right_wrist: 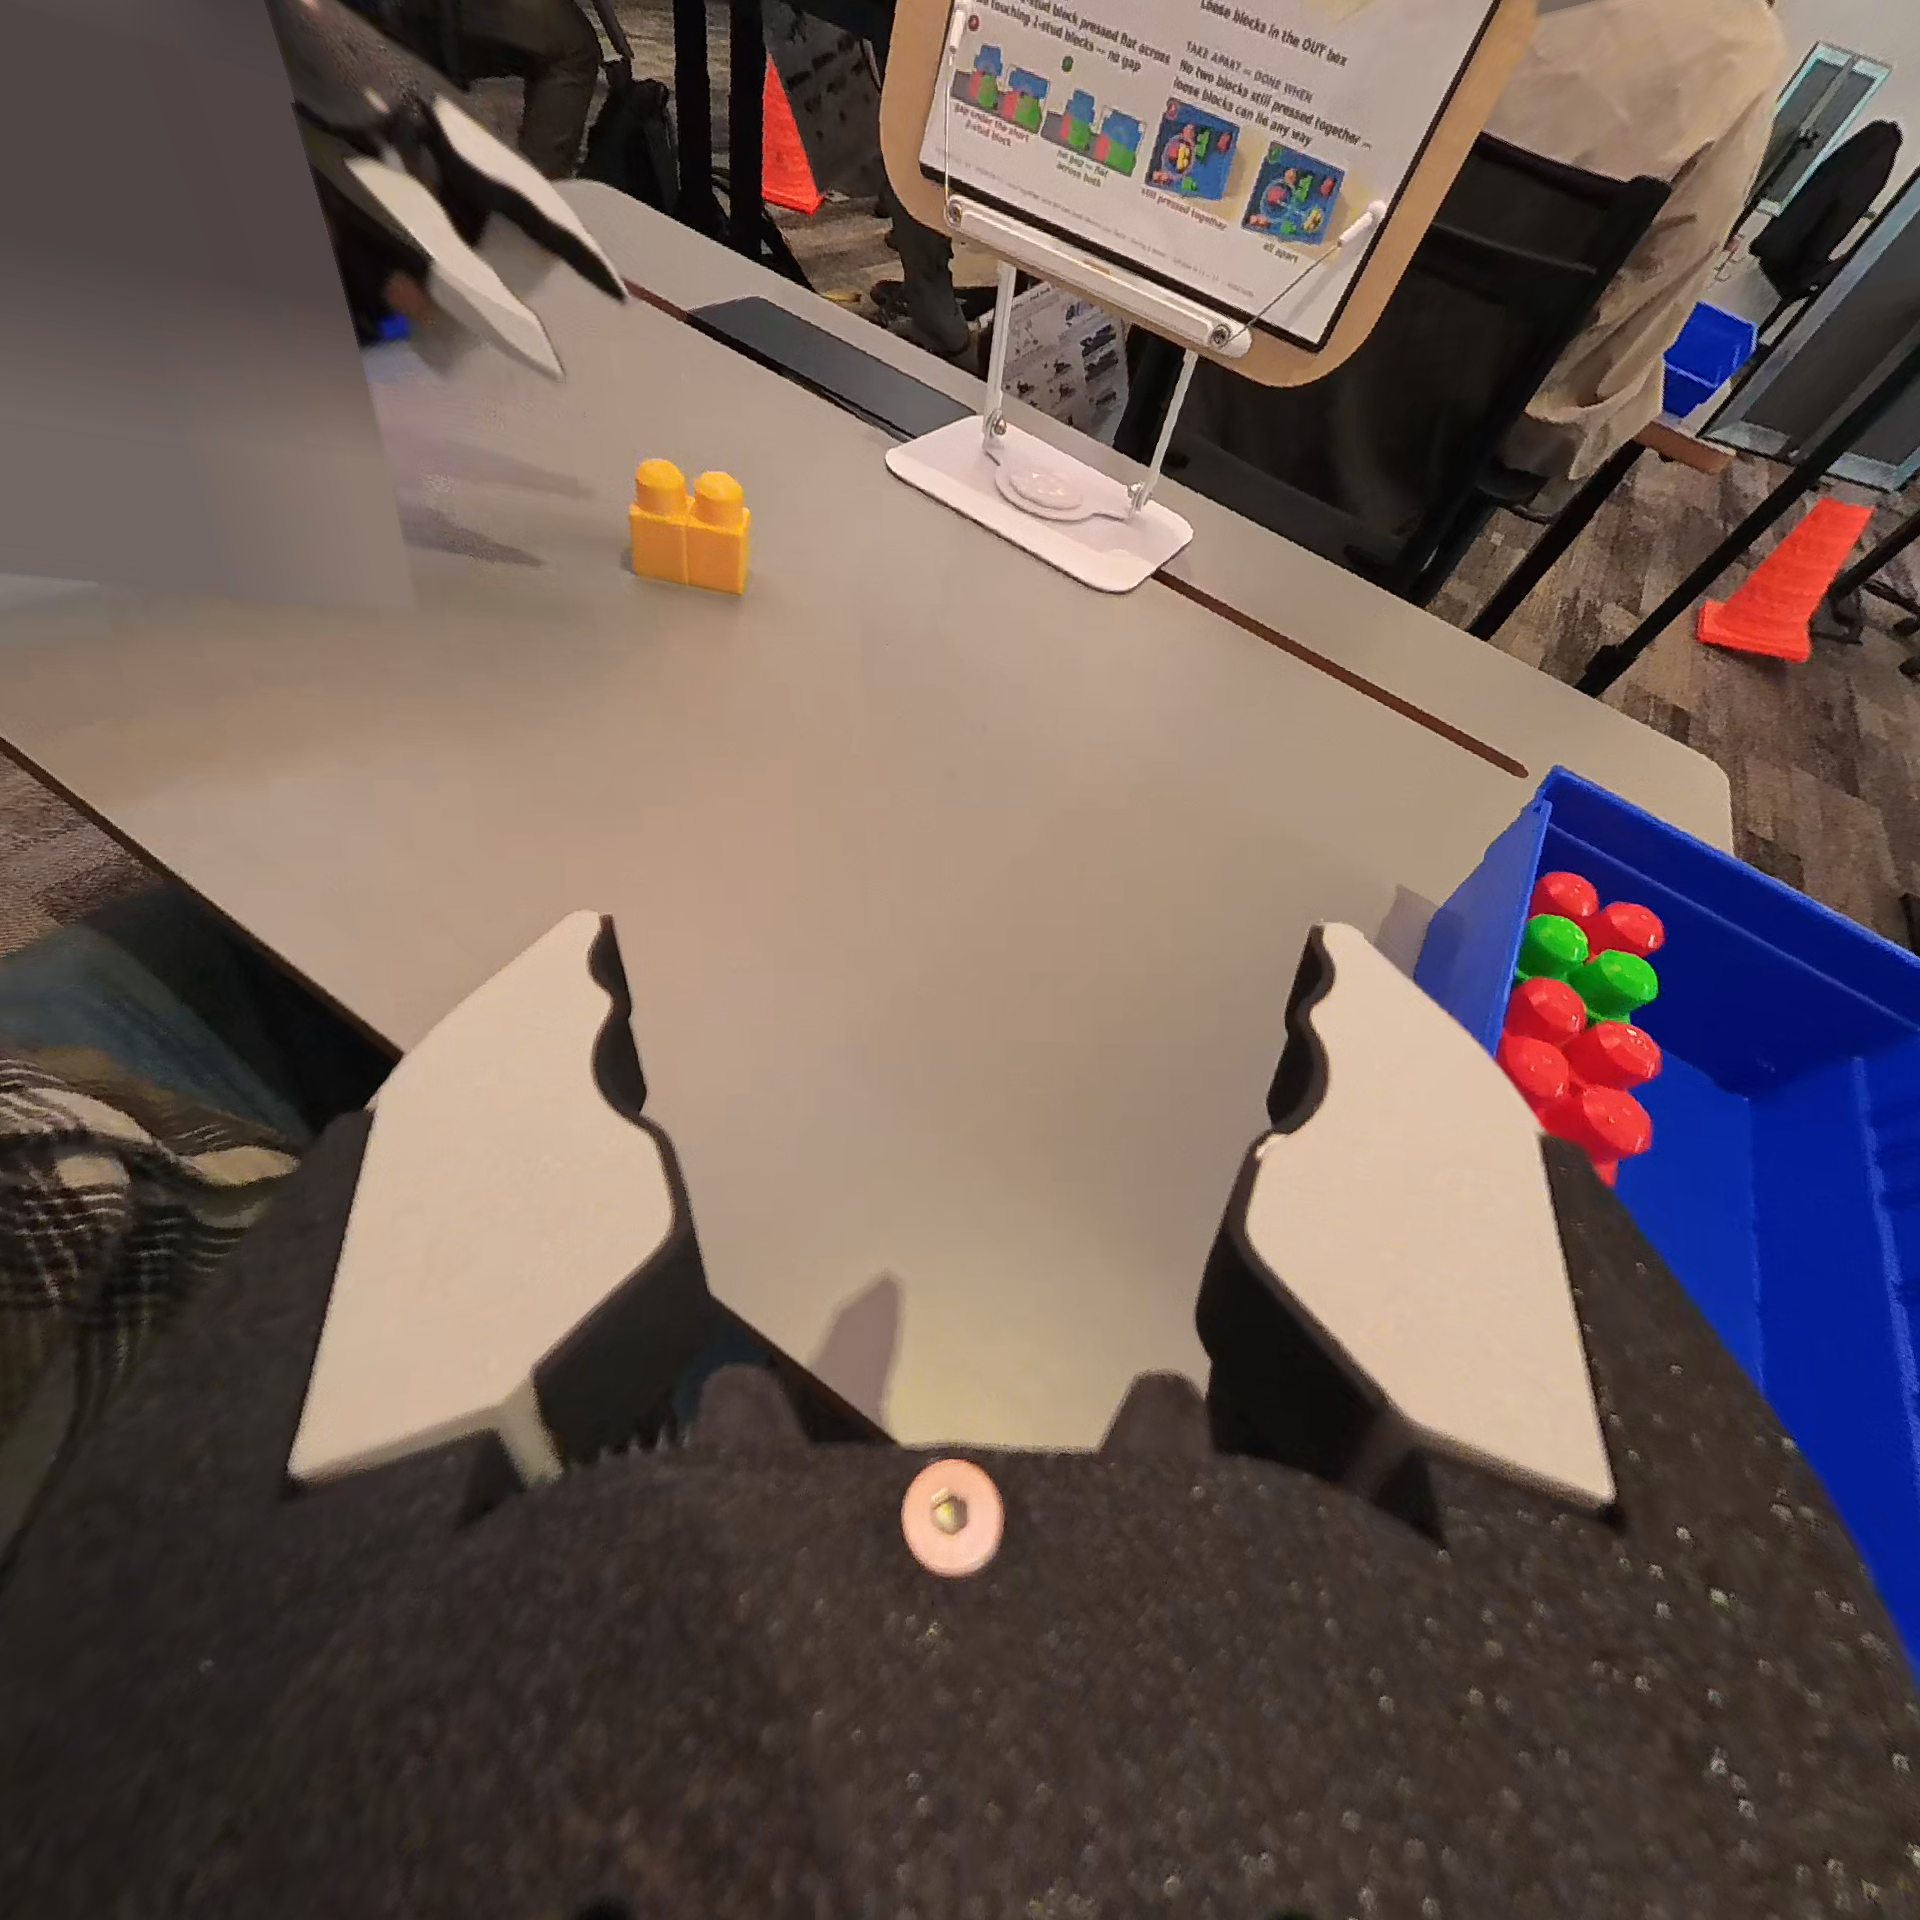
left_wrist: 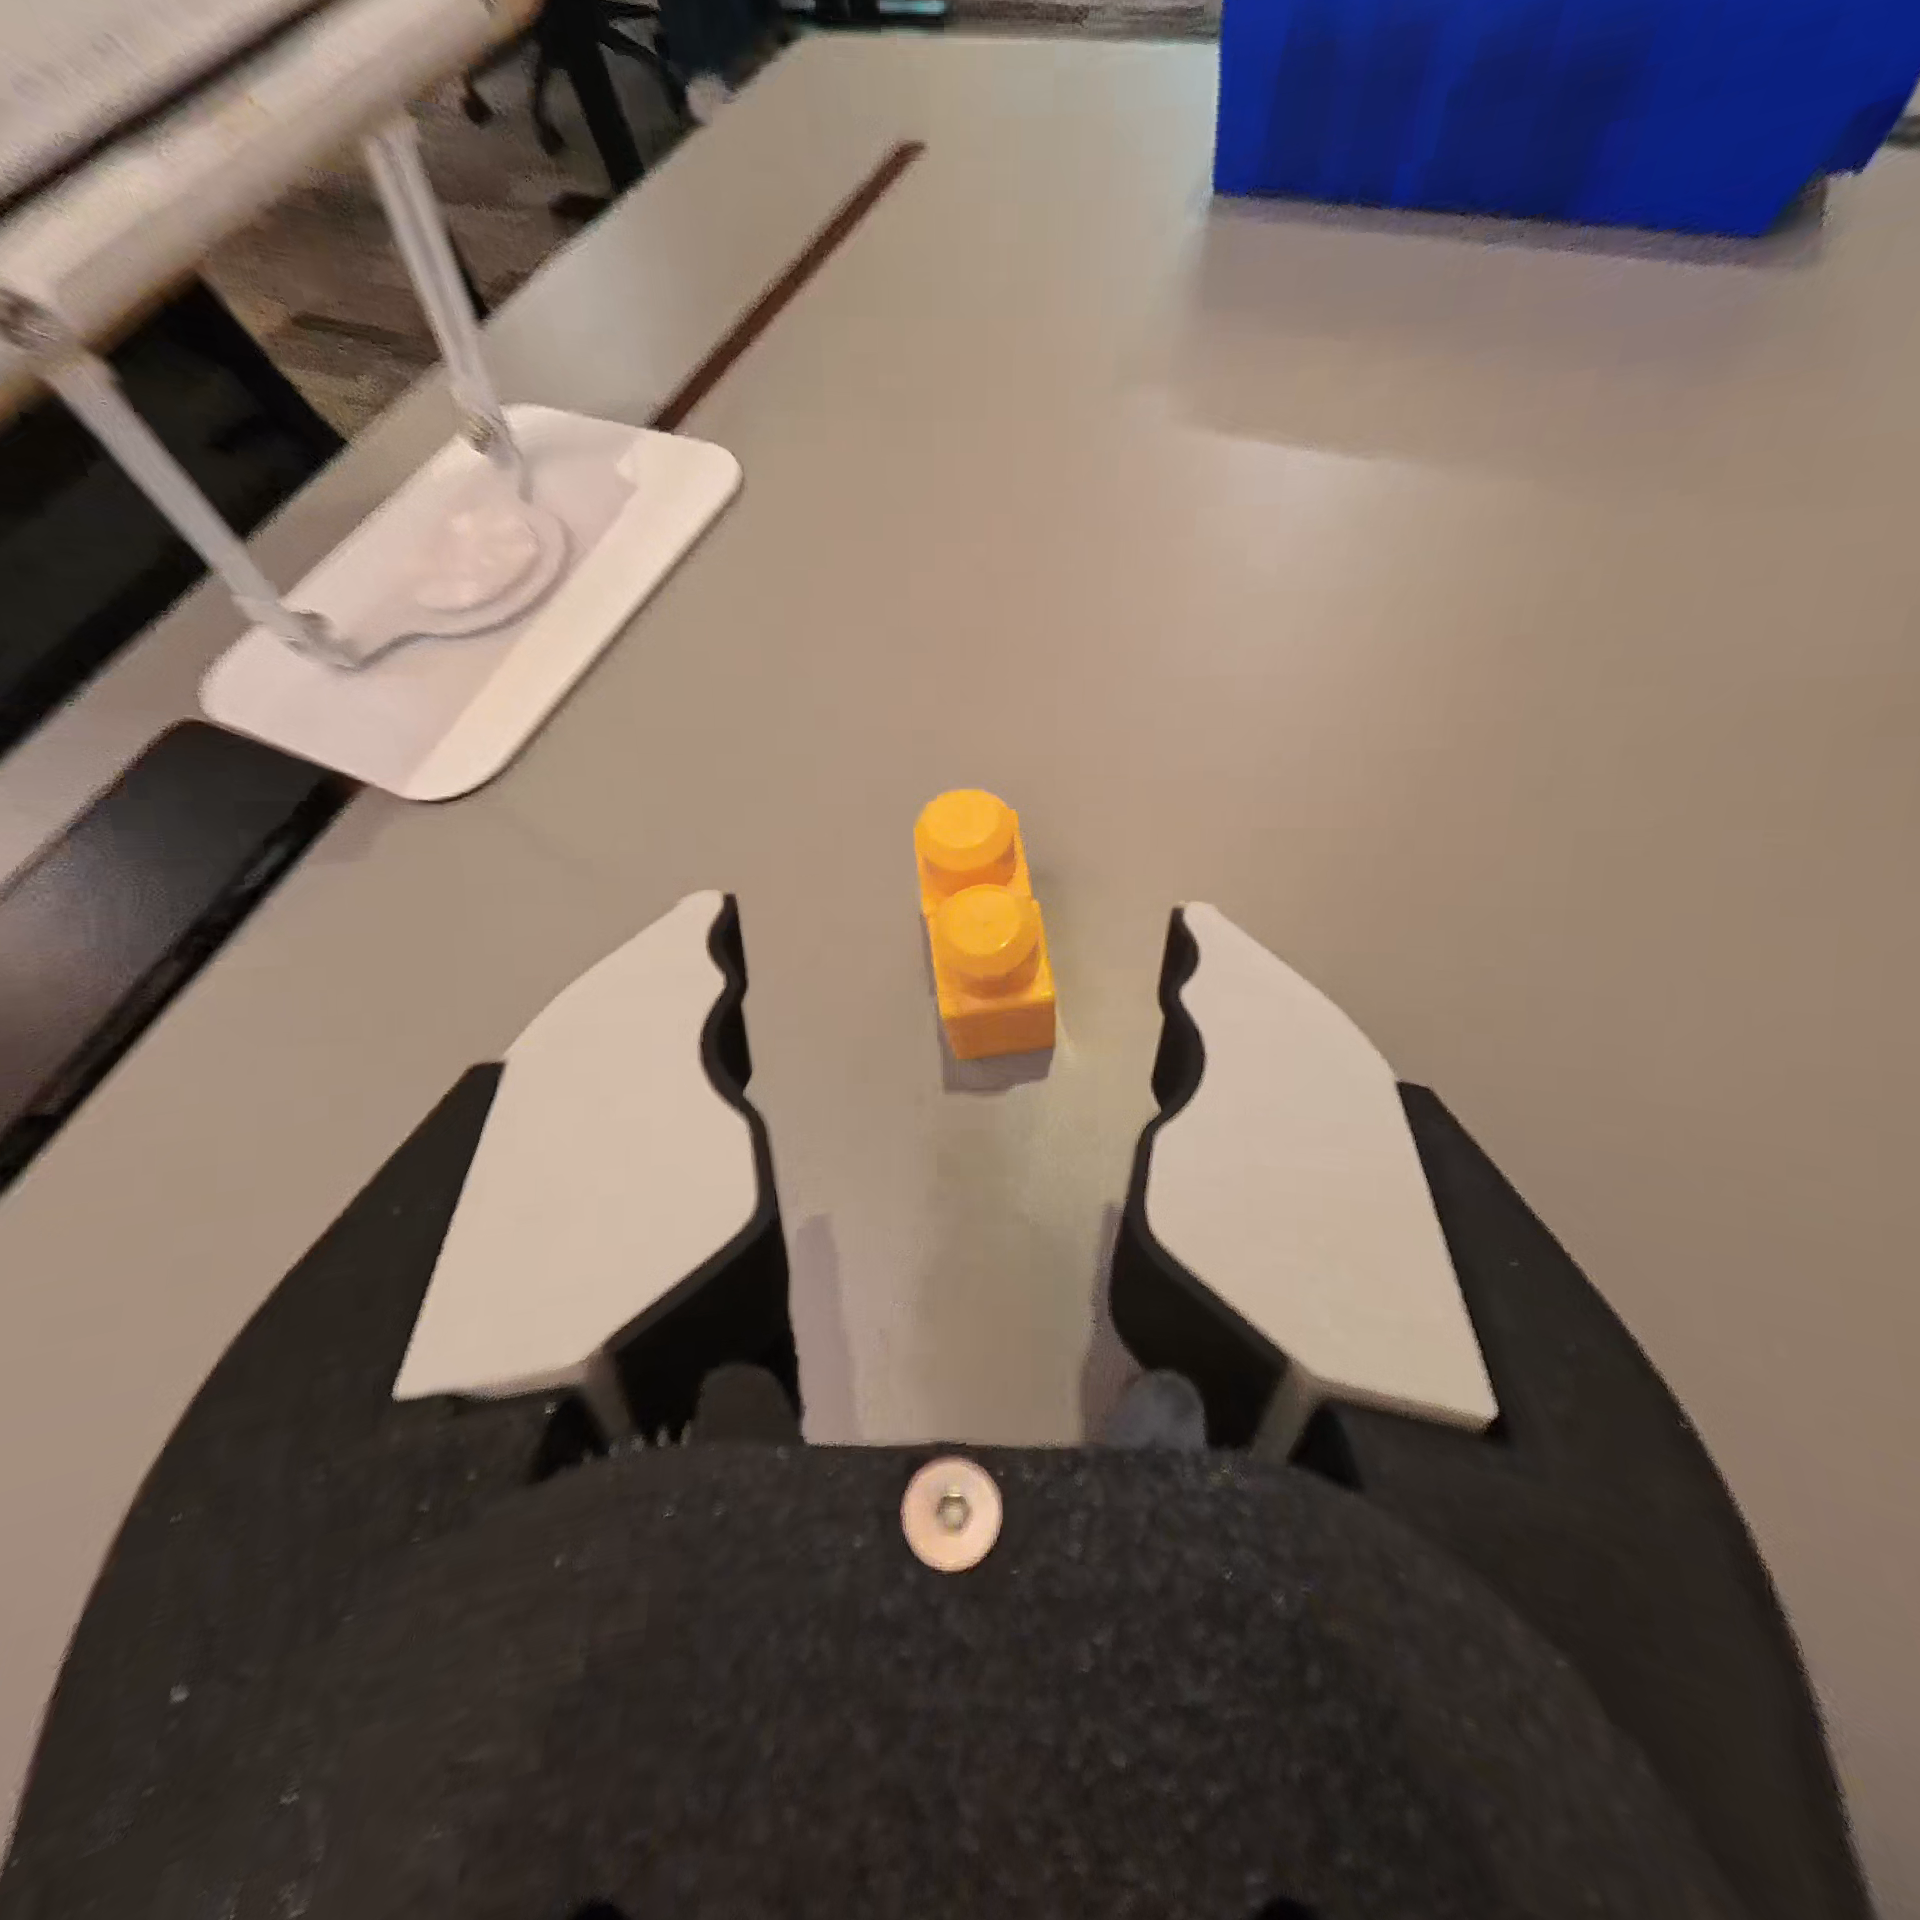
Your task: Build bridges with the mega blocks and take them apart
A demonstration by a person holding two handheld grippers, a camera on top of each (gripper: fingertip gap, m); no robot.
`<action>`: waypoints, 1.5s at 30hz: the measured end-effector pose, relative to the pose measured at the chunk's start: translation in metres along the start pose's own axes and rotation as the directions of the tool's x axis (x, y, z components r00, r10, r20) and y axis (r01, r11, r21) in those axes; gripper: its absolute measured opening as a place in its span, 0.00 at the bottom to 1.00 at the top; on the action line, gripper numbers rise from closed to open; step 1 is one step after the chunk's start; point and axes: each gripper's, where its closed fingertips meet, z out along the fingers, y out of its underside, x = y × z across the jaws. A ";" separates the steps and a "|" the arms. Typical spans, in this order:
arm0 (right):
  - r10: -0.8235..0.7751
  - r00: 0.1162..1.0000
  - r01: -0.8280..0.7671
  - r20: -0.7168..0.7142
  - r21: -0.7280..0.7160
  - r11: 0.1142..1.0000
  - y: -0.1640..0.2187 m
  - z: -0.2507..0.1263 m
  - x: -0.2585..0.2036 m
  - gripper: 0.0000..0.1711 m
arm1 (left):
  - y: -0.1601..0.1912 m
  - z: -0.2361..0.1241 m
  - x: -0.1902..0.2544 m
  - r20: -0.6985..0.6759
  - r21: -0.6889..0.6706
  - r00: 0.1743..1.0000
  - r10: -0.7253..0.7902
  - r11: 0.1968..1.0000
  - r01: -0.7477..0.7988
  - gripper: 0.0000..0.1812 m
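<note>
A yellow two-stud block point(left_wrist: 987, 928) stands upright on the grey table point(left_wrist: 1351, 675), alone. My left gripper point(left_wrist: 956, 914) is open, its fingertips on either side of the block without touching it. In the right wrist view the same block point(right_wrist: 689, 528) stands at the far left, with the left gripper point(right_wrist: 488, 260) raised behind it, blurred. My right gripper point(right_wrist: 961, 940) is open and empty above the bare table point(right_wrist: 935, 779). A blue bin point(right_wrist: 1766, 1049) at the right holds several red and green blocks point(right_wrist: 1584, 1023).
A white stand point(right_wrist: 1039, 499) carrying an instruction board point(right_wrist: 1174, 156) rests at the table's far edge; it also shows in the left wrist view point(left_wrist: 468, 613). The blue bin shows at the top right of the left wrist view point(left_wrist: 1538, 104). People sit beyond the table. Left tips to right tips: about 45 cm.
</note>
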 end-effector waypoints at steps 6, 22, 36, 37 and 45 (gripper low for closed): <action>-0.023 0.999 0.023 0.024 0.017 1.000 -0.011 0.010 0.000 0.69 | -0.010 -0.124 -0.041 0.208 -0.005 0.977 -0.045 0.999 0.047 0.46; -0.098 0.984 0.094 0.150 0.031 0.995 -0.059 0.083 -0.038 0.69 | 0.153 -0.327 -0.045 0.336 -0.308 0.871 -0.358 0.832 0.461 0.33; -0.160 0.959 0.162 0.233 0.010 0.987 -0.104 0.159 -0.073 0.69 | 0.211 -0.333 -0.046 0.315 -0.484 0.828 -0.464 0.671 0.561 0.23; -0.164 0.957 0.168 0.240 0.006 0.986 -0.105 0.165 -0.074 0.69 | 0.207 -0.330 -0.046 0.302 -0.469 0.825 -0.478 0.679 0.565 0.21; -0.194 0.947 0.204 0.255 -0.014 0.979 -0.120 0.192 -0.081 0.69 | 0.198 -0.301 -0.059 0.224 -0.453 0.877 -0.426 0.751 0.480 0.19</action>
